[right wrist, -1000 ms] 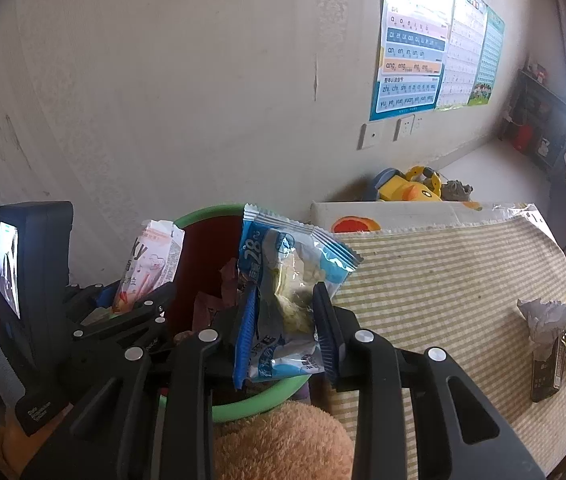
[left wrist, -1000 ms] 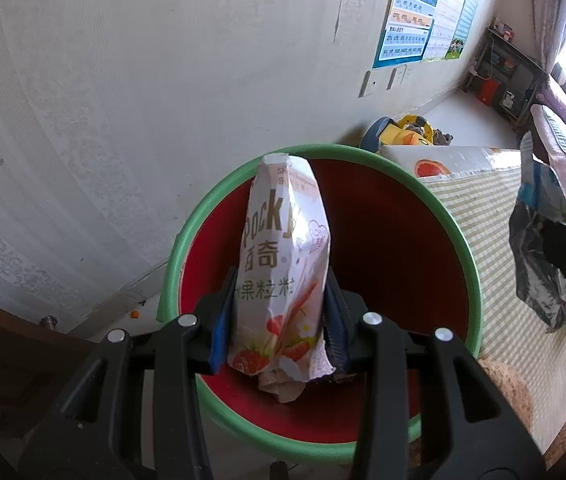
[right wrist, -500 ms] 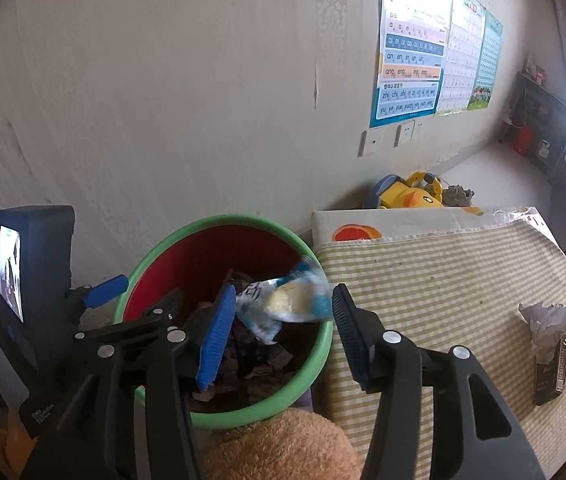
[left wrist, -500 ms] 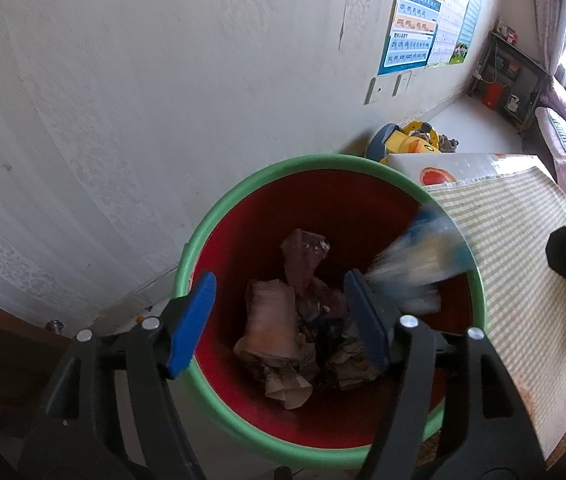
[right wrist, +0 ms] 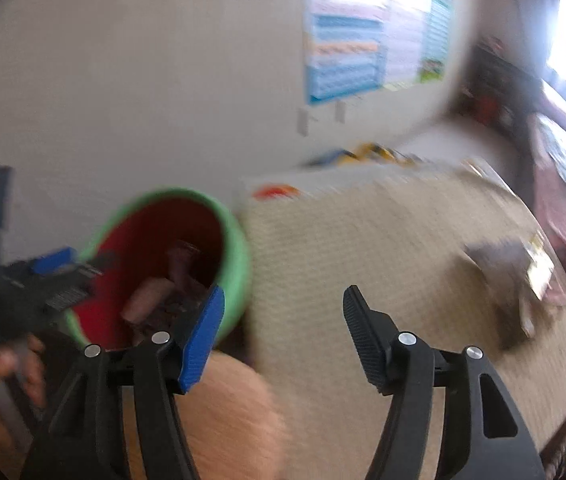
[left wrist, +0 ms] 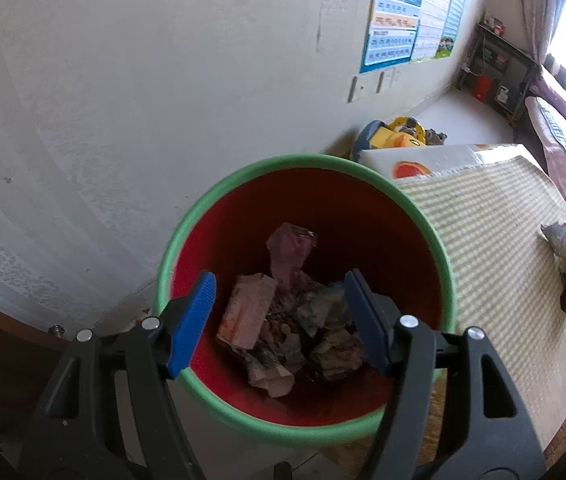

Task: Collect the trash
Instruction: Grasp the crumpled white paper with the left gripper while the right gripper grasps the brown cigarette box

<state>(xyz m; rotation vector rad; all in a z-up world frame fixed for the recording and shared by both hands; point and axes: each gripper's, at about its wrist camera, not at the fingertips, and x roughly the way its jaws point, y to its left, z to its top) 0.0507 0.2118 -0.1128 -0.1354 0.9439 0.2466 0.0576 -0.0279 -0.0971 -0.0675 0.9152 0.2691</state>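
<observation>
A red bin with a green rim (left wrist: 243,176) stands by the wall and holds several crumpled wrappers, among them a pink Pocky packet (left wrist: 245,312). My left gripper (left wrist: 279,320) hangs open and empty over the bin. My right gripper (right wrist: 283,332) is open and empty above the checked cloth (right wrist: 363,248), to the right of the bin (right wrist: 235,240); this view is motion-blurred. A crumpled silver wrapper (right wrist: 511,276) lies on the cloth at the right, and it also shows in the left wrist view (left wrist: 563,236).
A white box (left wrist: 423,158) and a yellow toy (left wrist: 395,136) sit behind the cloth by the wall. A brown plush surface (right wrist: 235,412) lies below the right gripper. A sofa (left wrist: 563,140) runs along the far right.
Both grippers opened and dropped their packets into the bin: the Pocky packet from the left, the blue snack bag from the right. The right gripper has since swung right, away from the bin.
</observation>
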